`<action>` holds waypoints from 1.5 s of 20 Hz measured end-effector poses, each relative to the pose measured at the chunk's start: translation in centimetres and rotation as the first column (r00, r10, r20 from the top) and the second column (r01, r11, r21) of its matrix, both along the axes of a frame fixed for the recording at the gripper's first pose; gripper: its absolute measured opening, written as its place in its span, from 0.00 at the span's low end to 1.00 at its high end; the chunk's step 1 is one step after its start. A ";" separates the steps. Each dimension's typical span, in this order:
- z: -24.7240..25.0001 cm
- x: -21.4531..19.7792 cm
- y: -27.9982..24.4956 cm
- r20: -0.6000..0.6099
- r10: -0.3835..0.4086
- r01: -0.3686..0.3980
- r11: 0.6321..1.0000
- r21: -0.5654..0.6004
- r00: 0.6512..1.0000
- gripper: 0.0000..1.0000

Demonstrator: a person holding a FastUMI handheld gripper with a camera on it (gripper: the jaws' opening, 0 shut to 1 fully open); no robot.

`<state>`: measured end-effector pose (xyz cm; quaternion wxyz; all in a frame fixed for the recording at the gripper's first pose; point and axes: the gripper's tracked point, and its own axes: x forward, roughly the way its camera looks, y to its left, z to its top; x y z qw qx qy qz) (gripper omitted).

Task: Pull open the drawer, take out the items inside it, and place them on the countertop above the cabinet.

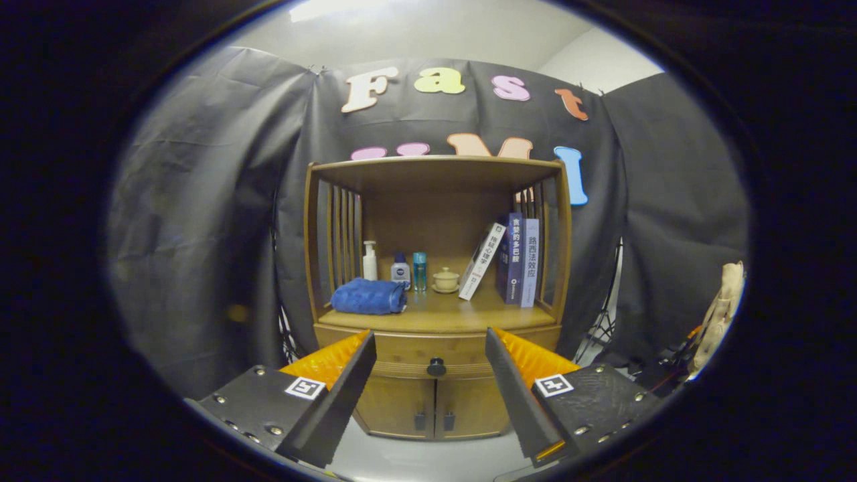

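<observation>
Between my wide-spread fingers [355, 365], holding nothing, sits the closed drawer [432, 355] with its knob [436, 367], under the countertop's [462, 314] front edge.

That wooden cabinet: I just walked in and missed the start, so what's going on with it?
A person is holding handheld tongs open and facing the wooden cabinet, not touching anything. The drawer under the countertop is shut, and its dark knob sits between the two fingers, some way beyond them. So the pull has not begun. On the countertop are a folded blue towel, a few bottles, a small lidded cup and some books.
</observation>
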<state>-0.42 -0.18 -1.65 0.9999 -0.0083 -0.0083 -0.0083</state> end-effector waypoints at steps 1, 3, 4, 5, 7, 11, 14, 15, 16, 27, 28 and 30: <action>-0.4 0.2 -0.1 -0.004 -0.002 0.002 1.000 0.001 1.000 0.98; -1.1 1.0 0.1 -0.007 0.010 -0.010 1.000 0.022 1.000 0.98; -1.3 1.6 0.6 0.005 0.025 -0.026 0.999 0.034 1.000 0.98; -1.3 2.3 0.9 0.016 0.029 -0.030 0.999 0.043 0.999 0.98; -3.0 3.4 0.3 0.018 0.000 -0.001 0.999 0.049 1.000 0.98; -4.9 7.3 1.1 0.117 0.009 -0.021 0.995 0.098 0.993 0.99; -7.4 10.7 0.3 0.132 -0.023 0.015 0.998 0.058 0.991 1.00; -7.9 11.9 0.4 0.131 -0.022 0.018 0.999 0.027 0.991 1.00; -8.7 13.4 0.6 0.123 -0.018 0.018 1.000 0.007 0.992 1.00; -20.0 23.7 -0.7 -0.122 -0.060 0.068 0.996 0.063 0.991 0.79; -20.0 24.1 -1.0 -0.113 -0.076 0.083 0.995 0.061 0.991 0.72; -20.1 24.5 -1.0 -0.104 -0.085 0.087 0.996 0.018 0.991 0.59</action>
